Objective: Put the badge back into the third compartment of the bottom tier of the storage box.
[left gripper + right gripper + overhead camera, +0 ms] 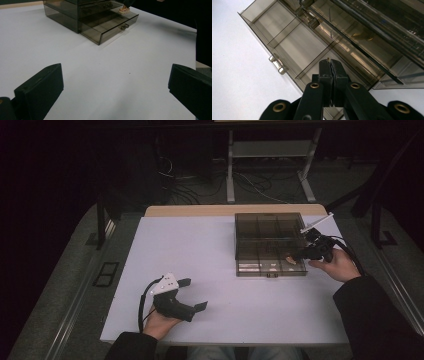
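I keep my right gripper [329, 65] pinched shut on a tiny, hard-to-identify item above the pulled-out drawer [287, 47] of the smoky organizer [270, 242] at the table's far right, ready to drop it, while my left gripper [192, 294] idles near-left, jaws spread.

Dark sleeves over both forearms. Black left gripper [191, 294] with blocky matte jaws, grey three-cornered plate on top, black cable looping behind. Black right gripper [330, 65] with brass-ringed rivets along its arms, black cable trailing.
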`<state>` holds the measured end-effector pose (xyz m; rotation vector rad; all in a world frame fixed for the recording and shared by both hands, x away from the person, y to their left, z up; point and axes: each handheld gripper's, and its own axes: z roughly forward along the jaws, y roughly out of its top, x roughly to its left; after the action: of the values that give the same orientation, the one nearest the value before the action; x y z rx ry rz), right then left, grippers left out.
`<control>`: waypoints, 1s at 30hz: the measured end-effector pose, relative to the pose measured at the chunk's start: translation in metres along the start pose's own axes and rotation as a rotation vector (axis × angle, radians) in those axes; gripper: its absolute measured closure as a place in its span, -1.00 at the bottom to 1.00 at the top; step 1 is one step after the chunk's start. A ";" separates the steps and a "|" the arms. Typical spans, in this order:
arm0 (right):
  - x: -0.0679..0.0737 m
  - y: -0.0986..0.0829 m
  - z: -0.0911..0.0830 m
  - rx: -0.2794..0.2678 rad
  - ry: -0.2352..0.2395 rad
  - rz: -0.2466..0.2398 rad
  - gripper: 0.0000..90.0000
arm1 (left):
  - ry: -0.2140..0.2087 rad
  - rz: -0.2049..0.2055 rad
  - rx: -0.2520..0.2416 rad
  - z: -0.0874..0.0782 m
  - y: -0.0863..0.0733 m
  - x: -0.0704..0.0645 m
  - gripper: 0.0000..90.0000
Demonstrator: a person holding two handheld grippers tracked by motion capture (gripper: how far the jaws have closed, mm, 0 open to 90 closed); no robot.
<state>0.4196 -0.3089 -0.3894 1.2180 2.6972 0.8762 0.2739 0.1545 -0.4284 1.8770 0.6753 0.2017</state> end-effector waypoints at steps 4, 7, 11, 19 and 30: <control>0.000 0.000 0.003 0.003 0.003 0.000 0.95 | 0.000 0.000 0.000 0.000 0.000 0.000 -1.00; 0.000 0.000 0.006 0.009 0.009 -0.003 0.95 | 0.000 -0.001 0.000 0.001 0.000 0.000 -1.00; 0.000 0.001 0.011 0.011 0.014 -0.002 0.95 | 0.001 0.000 0.000 0.000 0.000 0.000 -1.00; 0.002 0.002 0.022 0.024 0.026 -0.008 0.95 | -0.002 0.001 -0.002 0.000 0.000 0.000 -1.00; 0.001 0.001 0.027 0.032 0.027 -0.001 0.93 | -0.001 -0.006 -0.006 -0.001 0.000 0.000 -1.00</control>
<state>0.4268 -0.2952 -0.4116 1.2195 2.7427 0.8587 0.2734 0.1549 -0.4283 1.8691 0.6796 0.1989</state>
